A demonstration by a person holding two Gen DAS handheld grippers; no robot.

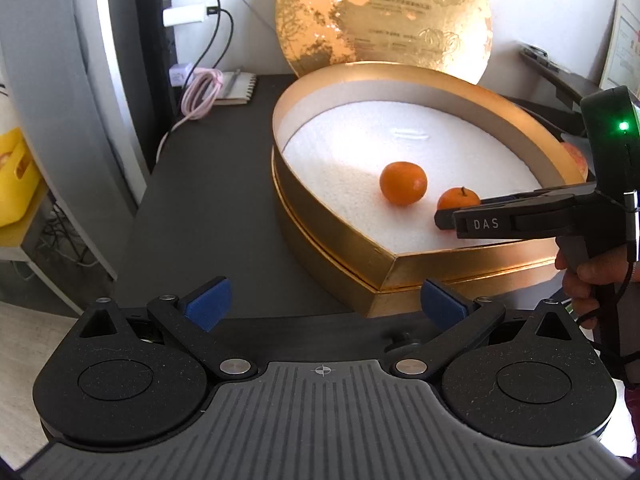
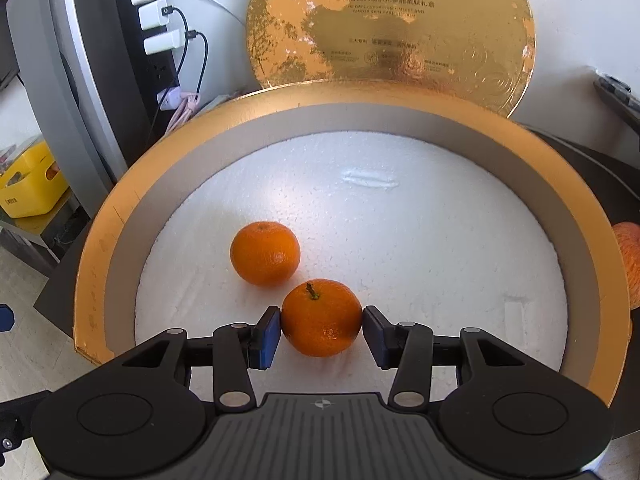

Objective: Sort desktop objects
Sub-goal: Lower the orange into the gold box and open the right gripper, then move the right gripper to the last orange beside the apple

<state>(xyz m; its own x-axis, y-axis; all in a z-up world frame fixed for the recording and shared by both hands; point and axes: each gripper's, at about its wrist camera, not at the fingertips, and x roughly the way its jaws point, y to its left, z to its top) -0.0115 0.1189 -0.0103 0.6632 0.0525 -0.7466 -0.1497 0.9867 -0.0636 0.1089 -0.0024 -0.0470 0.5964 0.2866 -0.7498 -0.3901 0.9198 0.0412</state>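
**Right Gripper Closed on Stemmed Mandarin Inside Gold Box**

We see two mandarins on the white foam floor of the gold box [image 2: 120, 216], near its front edge. The stemmed mandarin [image 2: 322, 318] is round, deep orange, with a finely dimpled glossy peel and a short dark stem pointing up. The second mandarin [image 2: 265, 254] lies just beside it, to the rear left, slightly flattened, with a pale navel mark on top; whether the two touch we cannot tell.

The right gripper [image 2: 322, 334] has both blue pads pressed against opposite sides of the stemmed mandarin, so we read it as clamped on the fruit, which sits on or just above the foam.

The left gripper [image 1: 325, 304] stands released, its blue pads wide apart with nothing between them, over the dark table [image 1: 208, 184] in front of the box.

The round gold lid [image 2: 392, 28] stands upright behind the box.
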